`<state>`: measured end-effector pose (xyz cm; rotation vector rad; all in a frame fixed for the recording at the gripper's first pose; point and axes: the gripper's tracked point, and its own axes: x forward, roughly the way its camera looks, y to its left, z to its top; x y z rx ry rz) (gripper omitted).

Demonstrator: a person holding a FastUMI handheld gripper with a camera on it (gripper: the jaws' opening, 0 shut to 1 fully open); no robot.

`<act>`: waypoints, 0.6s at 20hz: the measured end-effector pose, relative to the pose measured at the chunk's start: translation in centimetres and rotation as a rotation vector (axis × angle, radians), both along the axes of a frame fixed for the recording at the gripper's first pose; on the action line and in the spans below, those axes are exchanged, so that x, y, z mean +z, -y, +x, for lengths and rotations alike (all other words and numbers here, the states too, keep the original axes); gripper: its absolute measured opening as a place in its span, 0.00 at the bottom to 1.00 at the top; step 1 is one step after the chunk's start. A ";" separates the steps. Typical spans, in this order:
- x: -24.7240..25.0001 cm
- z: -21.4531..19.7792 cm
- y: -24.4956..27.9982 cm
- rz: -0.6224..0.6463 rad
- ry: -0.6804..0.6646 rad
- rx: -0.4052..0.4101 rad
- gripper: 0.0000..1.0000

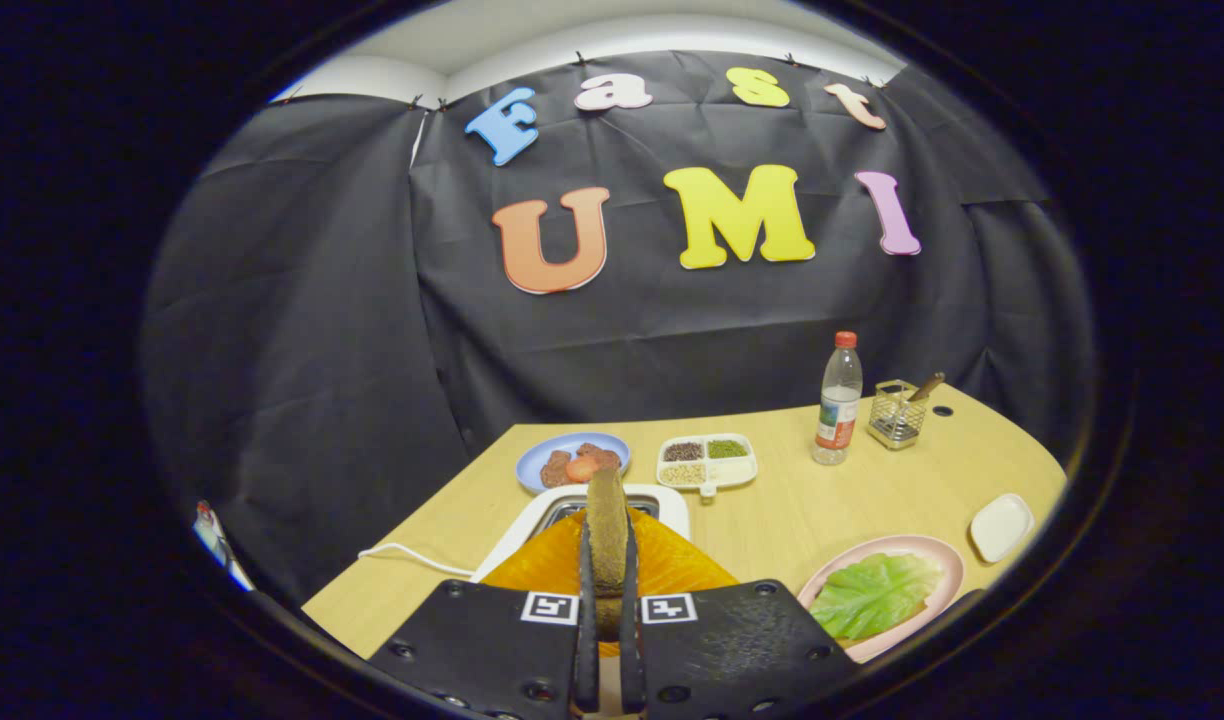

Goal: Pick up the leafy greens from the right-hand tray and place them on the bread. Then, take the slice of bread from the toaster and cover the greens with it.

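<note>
A slice of bread [606, 500] stands upright and edge-on between my fingers, its brown crust facing me. My gripper [608, 545] is shut on it, lifted just above the white toaster [672, 503], whose slot lies right behind the slice. To the right of the fingers sits a pink plate [940, 552]. On it a green leaf [874, 592] lies flat over another slice of bread [844, 636], of which only a thin edge peeks out beneath the leaf.
Beyond the toaster are a blue plate [542, 452] with tomato and meat slices and a white divided tray [706, 461] of grains. A water bottle [838, 400], a wire basket [895, 414] and a small white dish [1001, 526] stand at the right. A white cable [412, 555] runs left.
</note>
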<state>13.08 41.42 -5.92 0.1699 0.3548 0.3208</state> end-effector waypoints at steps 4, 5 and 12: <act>4.5 -0.1 2.4 0.095 0.067 -0.017 0.08; 5.5 -0.2 2.9 0.125 0.079 -0.013 0.08; 6.2 -0.5 10.3 0.161 0.126 -0.077 0.08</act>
